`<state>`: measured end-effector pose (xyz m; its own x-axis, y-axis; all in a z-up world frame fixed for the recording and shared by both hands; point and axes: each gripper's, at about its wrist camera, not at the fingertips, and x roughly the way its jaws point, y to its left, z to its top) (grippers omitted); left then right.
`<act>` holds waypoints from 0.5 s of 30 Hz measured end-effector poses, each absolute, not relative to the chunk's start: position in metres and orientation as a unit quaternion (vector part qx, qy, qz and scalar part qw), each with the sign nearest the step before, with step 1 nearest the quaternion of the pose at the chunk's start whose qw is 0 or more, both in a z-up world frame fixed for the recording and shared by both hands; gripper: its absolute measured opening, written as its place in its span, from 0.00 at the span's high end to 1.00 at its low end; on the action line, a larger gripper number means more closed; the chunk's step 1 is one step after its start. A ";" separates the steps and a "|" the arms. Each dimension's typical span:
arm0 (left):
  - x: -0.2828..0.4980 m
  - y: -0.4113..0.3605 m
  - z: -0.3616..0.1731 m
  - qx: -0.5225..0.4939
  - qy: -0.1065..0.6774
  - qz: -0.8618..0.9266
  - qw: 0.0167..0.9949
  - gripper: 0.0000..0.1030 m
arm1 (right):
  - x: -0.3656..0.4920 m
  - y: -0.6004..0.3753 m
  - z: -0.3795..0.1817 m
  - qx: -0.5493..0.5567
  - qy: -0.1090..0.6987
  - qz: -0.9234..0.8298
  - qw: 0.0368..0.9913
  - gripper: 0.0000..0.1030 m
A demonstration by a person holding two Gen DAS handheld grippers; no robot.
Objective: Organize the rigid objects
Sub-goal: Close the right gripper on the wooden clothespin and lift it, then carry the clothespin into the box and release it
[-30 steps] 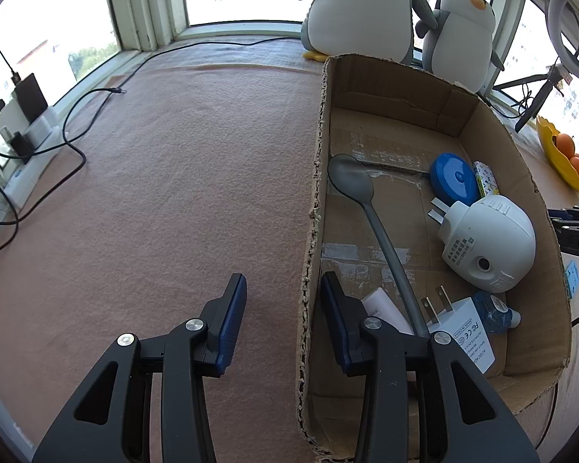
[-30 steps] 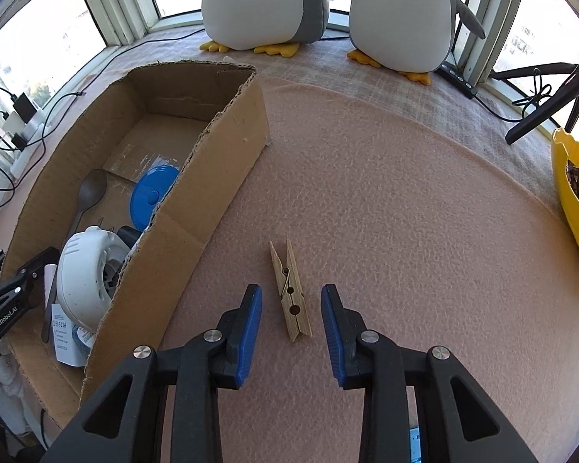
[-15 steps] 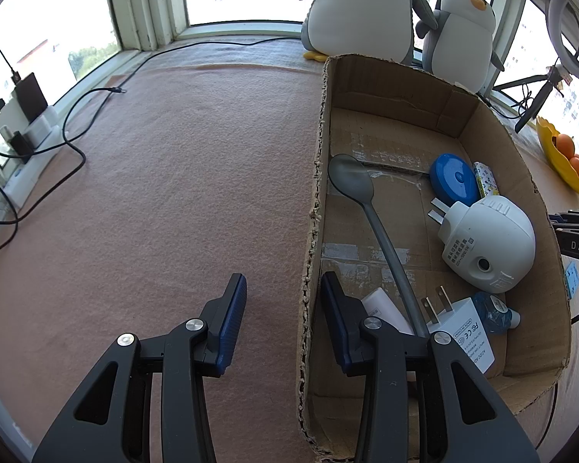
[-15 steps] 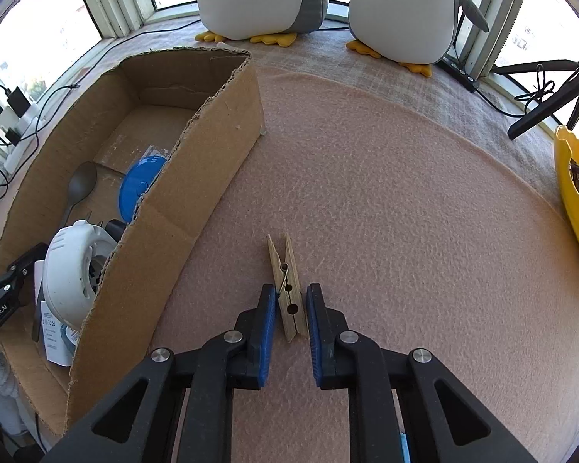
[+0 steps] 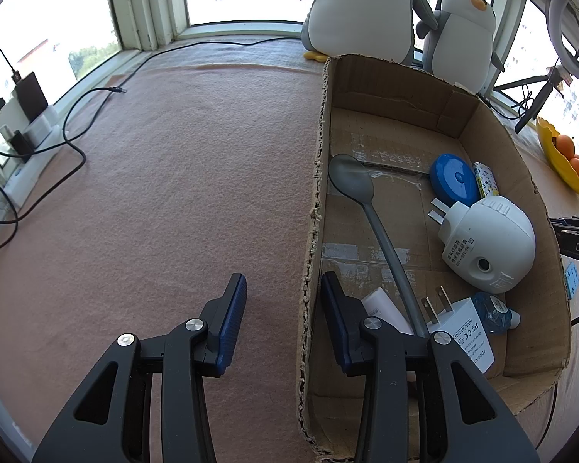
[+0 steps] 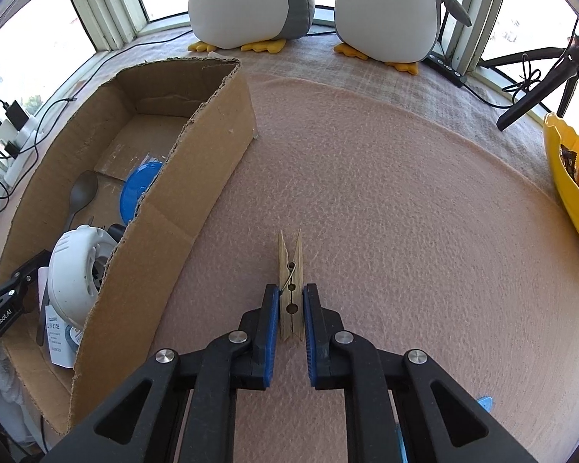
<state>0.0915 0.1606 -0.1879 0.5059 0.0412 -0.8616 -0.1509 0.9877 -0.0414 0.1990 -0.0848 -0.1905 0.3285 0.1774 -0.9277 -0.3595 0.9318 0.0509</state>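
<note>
Right gripper (image 6: pixel 291 318), pointing down at pink felt, is clamped on a wooden clothespin (image 6: pixel 290 287) w/ both blue pads against its sides; the pin's split end pokes out ahead. Cardboard box (image 6: pixel 197 162) sits just to its left. Left gripper (image 5: pixel 283 318) straddles the box's wall, jaws apart, not touching. Inside, right of it: grey spoon (image 5: pixel 366 208), white plug-in device (image 5: pixel 486 245), blue lid (image 5: pixel 454 183).
</note>
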 end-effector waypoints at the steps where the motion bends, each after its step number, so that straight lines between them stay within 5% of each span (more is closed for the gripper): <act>1: 0.091 0.161 -0.188 -0.056 0.494 0.055 0.866 0.63 | 0.198 -0.087 -0.189 -0.078 0.554 0.163 0.813 0.89; 15: 0.091 0.161 -0.188 -0.056 0.494 0.055 0.866 0.63 | 0.177 -0.072 -0.128 -0.023 0.506 0.201 0.839 0.89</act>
